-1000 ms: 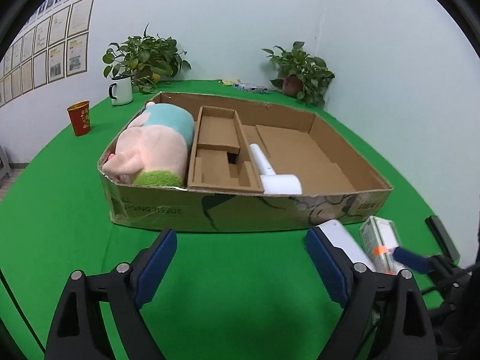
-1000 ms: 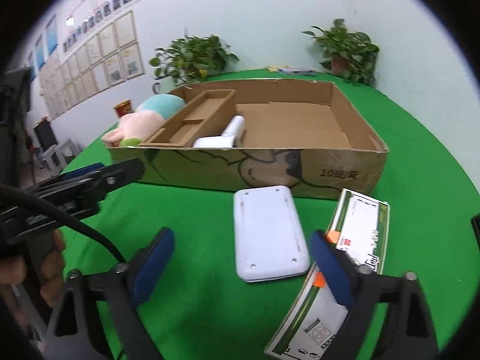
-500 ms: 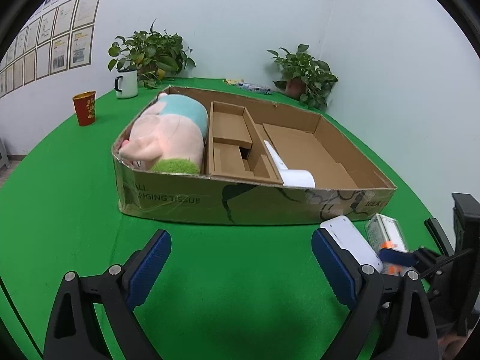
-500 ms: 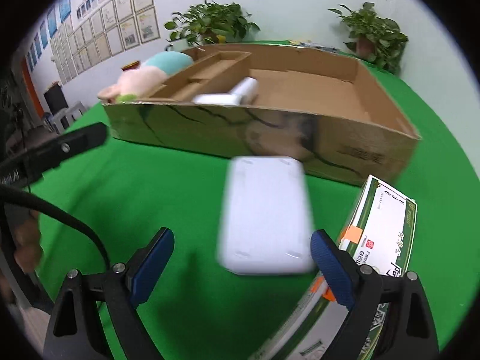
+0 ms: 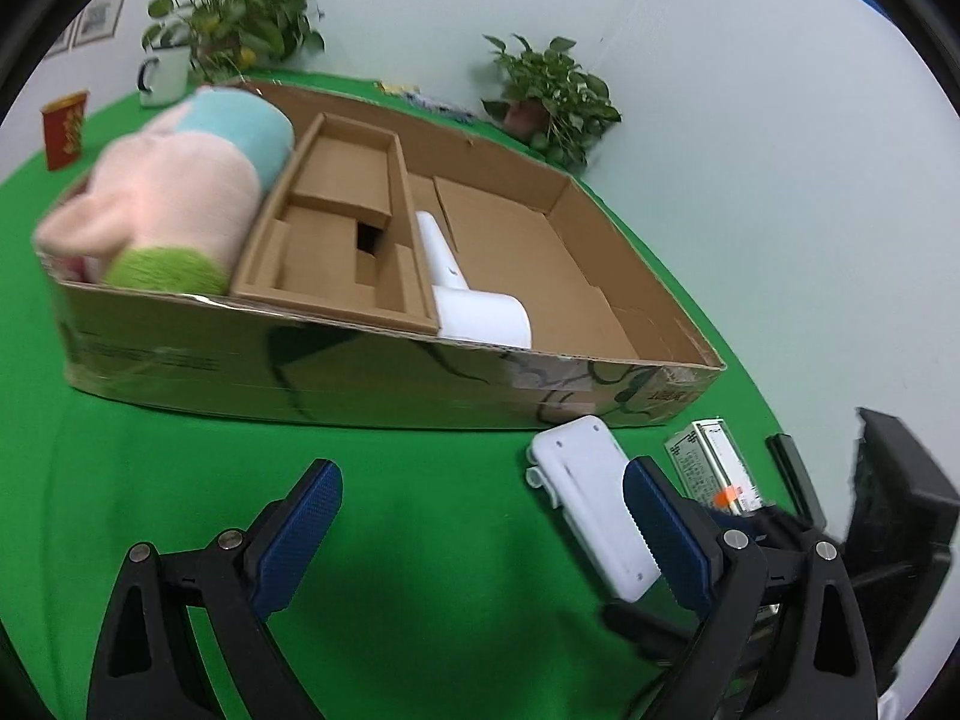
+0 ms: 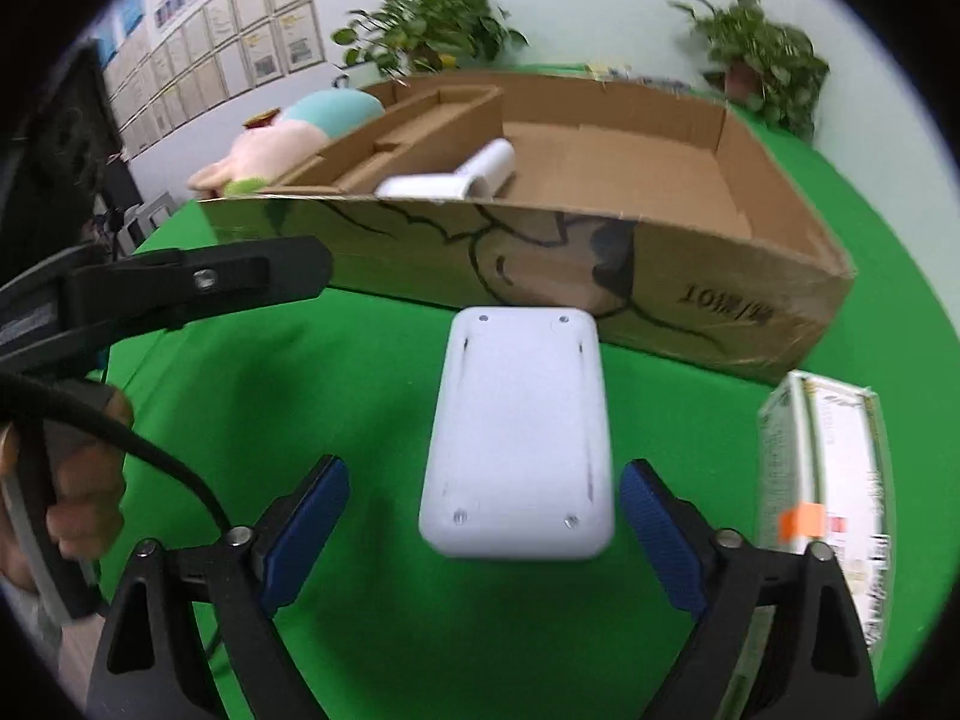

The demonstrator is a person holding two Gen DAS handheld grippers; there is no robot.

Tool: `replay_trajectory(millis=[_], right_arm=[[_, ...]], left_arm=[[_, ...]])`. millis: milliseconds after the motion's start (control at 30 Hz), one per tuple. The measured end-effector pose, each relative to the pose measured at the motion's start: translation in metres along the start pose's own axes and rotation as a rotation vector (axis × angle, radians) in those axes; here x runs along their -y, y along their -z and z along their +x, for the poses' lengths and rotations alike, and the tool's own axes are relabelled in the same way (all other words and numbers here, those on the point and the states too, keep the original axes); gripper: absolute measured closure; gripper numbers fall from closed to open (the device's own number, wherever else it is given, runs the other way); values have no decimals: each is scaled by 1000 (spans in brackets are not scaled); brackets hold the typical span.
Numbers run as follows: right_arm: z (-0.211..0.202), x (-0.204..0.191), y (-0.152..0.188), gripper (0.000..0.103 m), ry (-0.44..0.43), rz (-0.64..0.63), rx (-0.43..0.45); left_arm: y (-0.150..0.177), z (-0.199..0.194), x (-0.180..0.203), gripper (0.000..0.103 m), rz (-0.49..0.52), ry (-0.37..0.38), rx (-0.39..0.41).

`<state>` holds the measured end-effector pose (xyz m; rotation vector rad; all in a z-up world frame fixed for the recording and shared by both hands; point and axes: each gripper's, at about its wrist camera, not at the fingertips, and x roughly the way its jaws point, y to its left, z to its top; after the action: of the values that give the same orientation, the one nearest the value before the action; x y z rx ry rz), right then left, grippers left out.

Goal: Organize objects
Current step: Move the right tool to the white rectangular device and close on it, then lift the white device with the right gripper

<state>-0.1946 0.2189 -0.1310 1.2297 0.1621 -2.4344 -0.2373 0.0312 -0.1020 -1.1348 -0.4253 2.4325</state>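
Right gripper (image 6: 485, 516) spread wide, blue pads (image 6: 312, 510) clear of everything, grasping nothing. White plastic case (image 6: 519, 438) lying flat on the green tabletop (image 6: 336, 372), its near end between the two fingertips but touching neither, its far end pointing ahead toward the cardboard box (image 6: 540, 252). Green-and-white carton (image 6: 828, 480) just beyond the right-hand finger, standing on the tabletop near the box's front corner. Left of the left-hand finger, the other tool's black arm and the person's hand (image 6: 66, 480) gripping its handle.

Left gripper (image 5: 483, 531) likewise wide apart, empty, hanging over bare green tabletop (image 5: 180, 480). Same white case (image 5: 591, 504) seen here just past the right-hand finger, partly hidden behind that blue pad (image 5: 660, 534); small carton (image 5: 714, 468) further right again. Straight ahead of the fingers, the open cardboard box (image 5: 384, 378): pink, blue and green plush toy (image 5: 174, 204) filling the left compartment, brown cardboard insert (image 5: 342, 234) in the middle, white hair-dryer-shaped object (image 5: 468, 294) beside the insert against the front wall, right section bare cardboard. Beyond the box, two potted plants (image 5: 552, 102), a white mug (image 5: 162, 75) and a red cup (image 5: 63, 126)
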Motion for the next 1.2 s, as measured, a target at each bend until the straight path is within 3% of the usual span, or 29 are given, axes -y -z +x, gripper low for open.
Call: replay_trajectory(millis=[33,67,167,267,367,533,633,833,967,1200], right_arm=[[3,1,-1,31,25,3,-3],[3,1,0,37,51,2,-7],[-4,-1,9,37,31,35,-16],[-22,-13,32,36,-36,48,-24],[-39,-21,46,18,-44,74,19],[-32,-27,41,18,-25,10,5],[-26,-31,43,18,-49,5,-18],[-24,-38,51,19,-18,-25,-23],[-20,-34,48,27,32,-20,-27],[-17,-42,50,30,81,-34,-24]], left_arm=[[-1,3,1,8,1,4,-6],[-2,6,1,8,0,8,-14],[4,5,2,10,-13,39,-36],[20,-2,2,10,-29,118,-66],[34,0,5,13,-46,190,-123],[43,15,13,25,-94,268,-215],[44,25,8,26,-138,298,-238],[50,32,11,46,-151,338,-281],[51,36,10,56,-161,326,-288],[53,40,10,70,-155,303,-283]])
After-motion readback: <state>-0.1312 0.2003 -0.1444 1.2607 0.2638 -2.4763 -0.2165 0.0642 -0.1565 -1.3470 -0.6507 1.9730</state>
